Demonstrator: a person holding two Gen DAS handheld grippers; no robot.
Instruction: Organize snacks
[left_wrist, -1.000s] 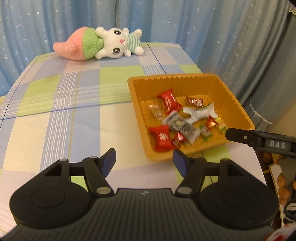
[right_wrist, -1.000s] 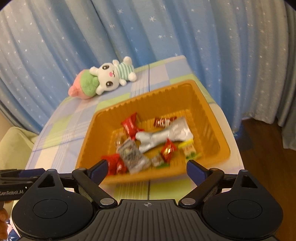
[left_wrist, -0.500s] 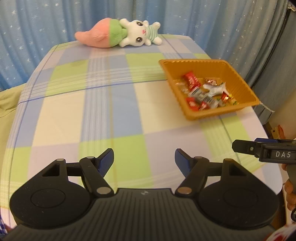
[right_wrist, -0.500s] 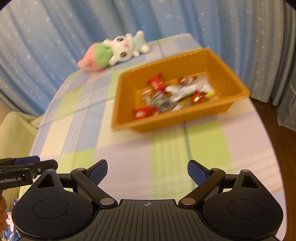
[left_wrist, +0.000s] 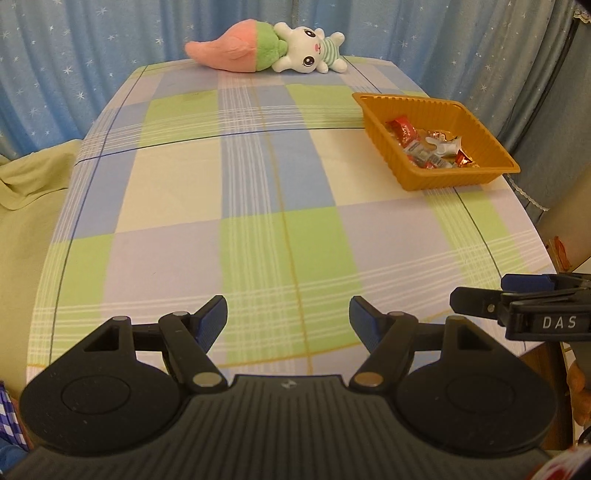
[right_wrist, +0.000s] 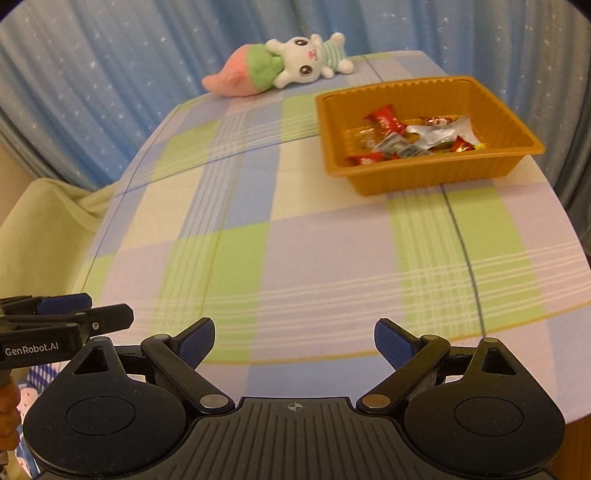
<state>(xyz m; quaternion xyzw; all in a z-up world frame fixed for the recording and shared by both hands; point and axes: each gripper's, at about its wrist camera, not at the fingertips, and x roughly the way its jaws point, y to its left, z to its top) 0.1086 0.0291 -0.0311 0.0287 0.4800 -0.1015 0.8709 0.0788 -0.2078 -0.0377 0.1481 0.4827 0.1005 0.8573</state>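
An orange tray (left_wrist: 491, 173) (right_wrist: 369, 181) stands at the far right of the checked table. It holds several wrapped snacks (left_wrist: 430, 149) (right_wrist: 410, 138), red, silver and gold. My left gripper (left_wrist: 288, 319) is open and empty over the table's near edge, far from the tray. My right gripper (right_wrist: 294, 341) is open and empty, also at the near edge. Each gripper shows from the side in the other's view: the right one (left_wrist: 517, 306) and the left one (right_wrist: 62, 317).
A plush bunny with a pink and green tail (left_wrist: 266, 51) (right_wrist: 277, 70) lies at the table's far edge. Blue star curtains (left_wrist: 92, 55) hang behind. A pale green cloth (left_wrist: 22, 192) lies off the left side. The table (left_wrist: 258, 221) drops off at right.
Both grippers have pulled back from the tray toward the table's near edge. The tray now looks small and far. Both stay open and empty.
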